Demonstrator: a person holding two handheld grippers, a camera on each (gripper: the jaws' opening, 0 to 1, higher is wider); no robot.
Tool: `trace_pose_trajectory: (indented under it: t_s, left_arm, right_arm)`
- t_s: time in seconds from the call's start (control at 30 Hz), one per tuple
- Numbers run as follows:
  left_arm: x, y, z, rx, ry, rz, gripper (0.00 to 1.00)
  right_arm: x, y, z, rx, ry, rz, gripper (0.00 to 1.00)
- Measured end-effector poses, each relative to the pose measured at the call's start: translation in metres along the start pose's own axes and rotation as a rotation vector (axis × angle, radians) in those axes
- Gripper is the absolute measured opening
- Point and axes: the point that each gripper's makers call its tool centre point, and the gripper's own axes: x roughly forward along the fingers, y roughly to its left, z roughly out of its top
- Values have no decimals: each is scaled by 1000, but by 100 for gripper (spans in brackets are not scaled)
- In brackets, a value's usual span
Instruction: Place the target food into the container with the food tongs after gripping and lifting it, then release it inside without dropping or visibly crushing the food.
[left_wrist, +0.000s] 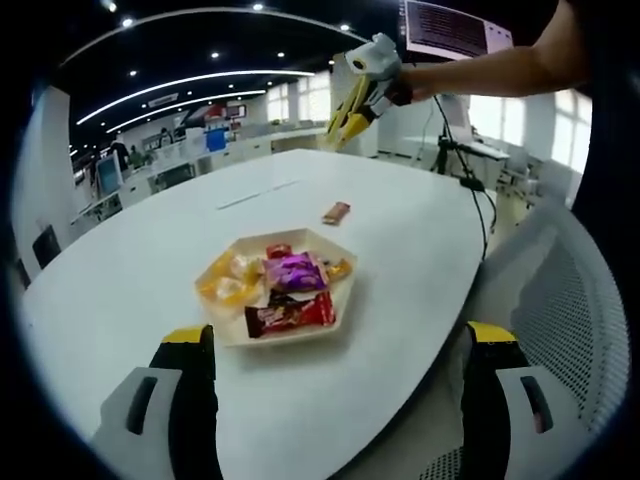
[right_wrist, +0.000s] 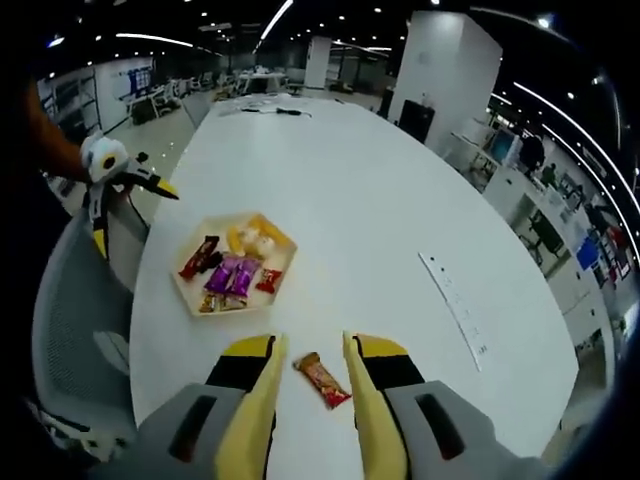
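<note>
A small red-orange wrapped snack bar (left_wrist: 336, 212) (right_wrist: 322, 380) lies on the white table beyond a pale hexagonal tray (left_wrist: 290, 339) (right_wrist: 185, 290). The tray holds a purple packet (left_wrist: 295, 272), a red-and-dark packet (left_wrist: 290, 313) and yellow sweets (left_wrist: 225, 280). My right gripper (right_wrist: 313, 340) carries yellow tongs, open, with one blade on each side of the bar and a gap to it. From the left gripper view it hangs high above the far table edge (left_wrist: 340, 130). My left gripper (left_wrist: 340, 335) stands wide open near the tray's near side, holding nothing, and appears off the table's edge (right_wrist: 138, 222).
A grey mesh chair (left_wrist: 560, 300) (right_wrist: 75, 300) stands at the table's edge by the left gripper. A thin slotted strip (right_wrist: 455, 305) runs across the table to the right of the bar. A monitor on a stand (left_wrist: 455, 28) rises behind the person's arm.
</note>
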Motion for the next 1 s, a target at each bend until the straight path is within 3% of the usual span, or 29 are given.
trace_pose_trajectory:
  t_s: [0.5,0.73,1.0]
  left_arm:
    - [1,1,-2,-10,9,5,99]
    - [1,2,-3,-15,14,7,99]
    - [2,2,-5,-21,22,6,99]
  right_arm:
    - [1,-17,-18,18,12,-16,29]
    - [10,-20,-23,-38,9,9,29]
    - [26,-21,-40,-38,20,47,29]
